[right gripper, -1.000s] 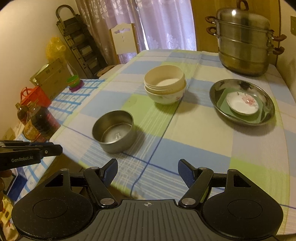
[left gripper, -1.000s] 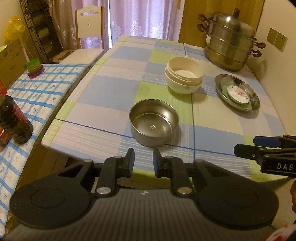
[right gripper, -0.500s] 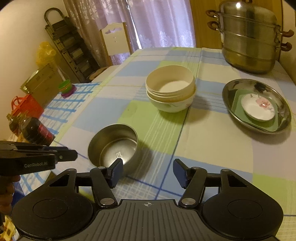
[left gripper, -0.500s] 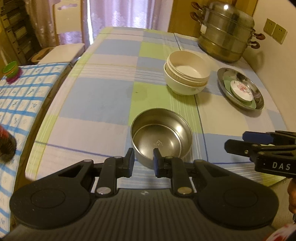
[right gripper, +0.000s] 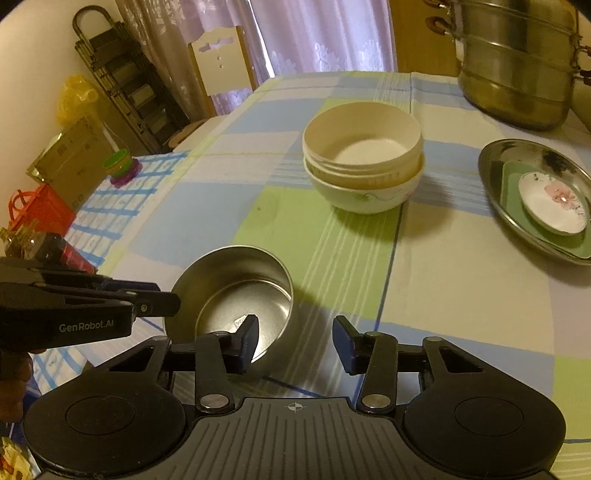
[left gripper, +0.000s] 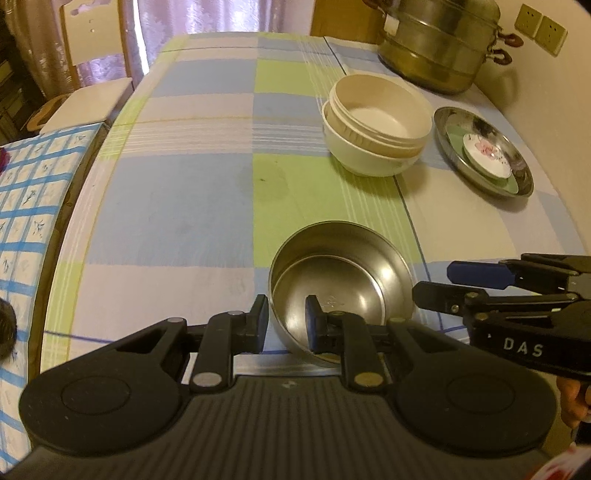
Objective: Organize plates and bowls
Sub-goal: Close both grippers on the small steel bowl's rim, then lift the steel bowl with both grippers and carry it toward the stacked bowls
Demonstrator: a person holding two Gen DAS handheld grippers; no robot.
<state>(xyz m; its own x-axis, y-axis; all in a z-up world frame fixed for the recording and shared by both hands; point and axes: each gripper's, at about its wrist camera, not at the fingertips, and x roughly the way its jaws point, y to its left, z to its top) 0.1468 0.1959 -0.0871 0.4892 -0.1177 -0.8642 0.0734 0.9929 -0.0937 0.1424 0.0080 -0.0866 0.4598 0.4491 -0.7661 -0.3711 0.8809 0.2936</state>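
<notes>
Prob. home dining rm: checked tablecloth point(left gripper: 192, 206), steamer pot point(right gripper: 517, 74), curtains point(right gripper: 325, 33).

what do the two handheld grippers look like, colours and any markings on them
Both are matte black plastic. Each body has a ribbed grey-black top flanked by two round discs, with silver pivot screws on the finger links. The fingers end in dark blue pads. The left gripper reads "GenRobot.AI" in white on its side; the right gripper reads "DAS". No cables or sleeves show.

steel bowl point(left gripper: 340, 280) nearest | stacked bowls point(left gripper: 376, 125) behind; tray point(left gripper: 524, 184) right
</notes>
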